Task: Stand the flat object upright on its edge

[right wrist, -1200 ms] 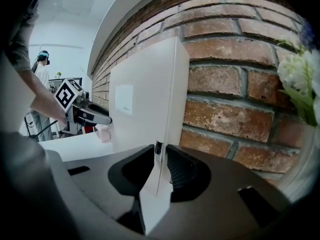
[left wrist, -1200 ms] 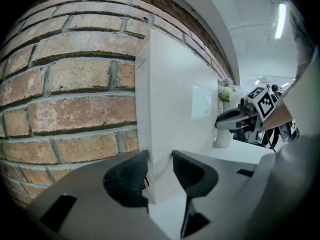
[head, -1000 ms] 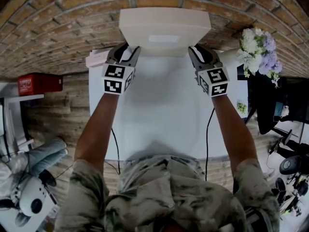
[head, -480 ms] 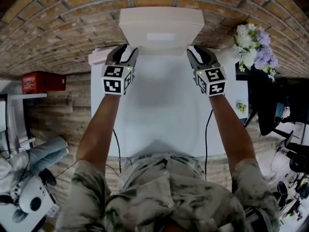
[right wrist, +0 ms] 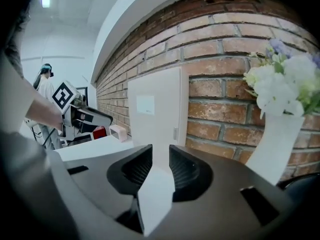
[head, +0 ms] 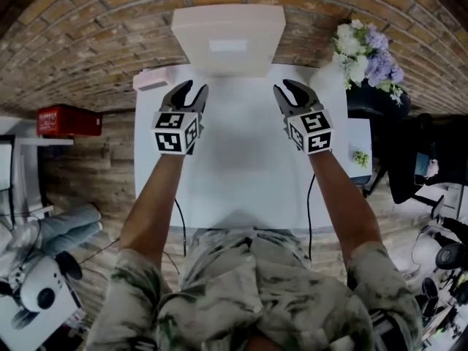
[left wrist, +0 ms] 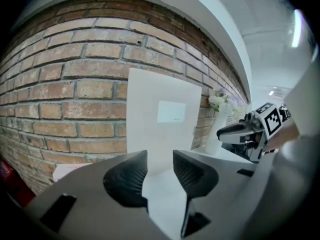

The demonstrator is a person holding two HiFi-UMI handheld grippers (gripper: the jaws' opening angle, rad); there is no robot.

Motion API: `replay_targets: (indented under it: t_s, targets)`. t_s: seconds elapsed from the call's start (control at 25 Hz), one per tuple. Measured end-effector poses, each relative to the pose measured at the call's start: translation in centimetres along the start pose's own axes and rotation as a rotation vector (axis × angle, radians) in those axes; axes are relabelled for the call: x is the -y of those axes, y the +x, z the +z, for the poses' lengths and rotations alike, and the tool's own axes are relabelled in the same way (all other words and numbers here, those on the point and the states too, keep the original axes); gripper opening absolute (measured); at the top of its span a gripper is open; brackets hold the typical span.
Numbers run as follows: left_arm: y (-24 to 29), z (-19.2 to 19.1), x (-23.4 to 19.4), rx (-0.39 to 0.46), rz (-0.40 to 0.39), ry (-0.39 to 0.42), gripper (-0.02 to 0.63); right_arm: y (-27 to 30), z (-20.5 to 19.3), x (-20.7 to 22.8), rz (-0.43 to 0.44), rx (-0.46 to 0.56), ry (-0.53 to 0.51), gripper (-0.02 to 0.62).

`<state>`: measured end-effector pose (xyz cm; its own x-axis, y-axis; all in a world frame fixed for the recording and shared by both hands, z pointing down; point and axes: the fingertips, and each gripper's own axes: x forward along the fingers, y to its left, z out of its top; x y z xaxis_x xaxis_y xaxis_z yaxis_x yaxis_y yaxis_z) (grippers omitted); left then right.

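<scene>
The flat object (head: 228, 39) is a white rectangular panel with a pale label. It stands upright on its lower edge at the back of the white table (head: 241, 167), against the brick wall. It also shows as the white panel (left wrist: 160, 119) in the left gripper view and the panel (right wrist: 155, 114) in the right gripper view. My left gripper (head: 191, 88) hangs a short way in front of its left lower corner, open and empty. My right gripper (head: 289, 86) is in front of the right corner. Its jaws are closing with nothing between them. Neither gripper touches the panel.
A white vase of white and purple flowers (head: 362, 50) stands at the table's back right. A small pink box (head: 152, 79) lies at the back left corner. A red box (head: 66, 121) sits off the table to the left. A person (right wrist: 46, 91) stands far off.
Both grippers have drawn back from the panel's lower corners toward me. The panel stays standing against the wall.
</scene>
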<state>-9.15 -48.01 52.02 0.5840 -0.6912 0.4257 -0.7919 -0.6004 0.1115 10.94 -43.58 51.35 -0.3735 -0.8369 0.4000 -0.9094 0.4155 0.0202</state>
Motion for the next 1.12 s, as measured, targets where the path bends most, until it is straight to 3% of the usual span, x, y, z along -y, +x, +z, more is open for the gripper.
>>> replay_targets:
  t_s: [0.24,0.64,0.92,1.12]
  targets:
    - [-3.3,-1.2,6.0,0.003,-0.034,-0.044,0.168,-4.6,-0.8,-2.6,0.061,0.027,-0.003,0.102]
    - [-10.1,-3.3,17.6,0.008,-0.141,-0.092,0.055,-13.4,-2.1,-6.6,0.138,0.085,0.031,0.038]
    - [-15.5,-4.5,22.8,0.018,-0.238,-0.155,0.028,-19.0,-3.3,-9.9,0.155,0.082,0.064,0.025]
    - [-20.4,-5.9,24.6,-0.02,-0.316,-0.118,0.025,-22.3,-4.8,-14.0,0.176,0.041,0.057,0.022]
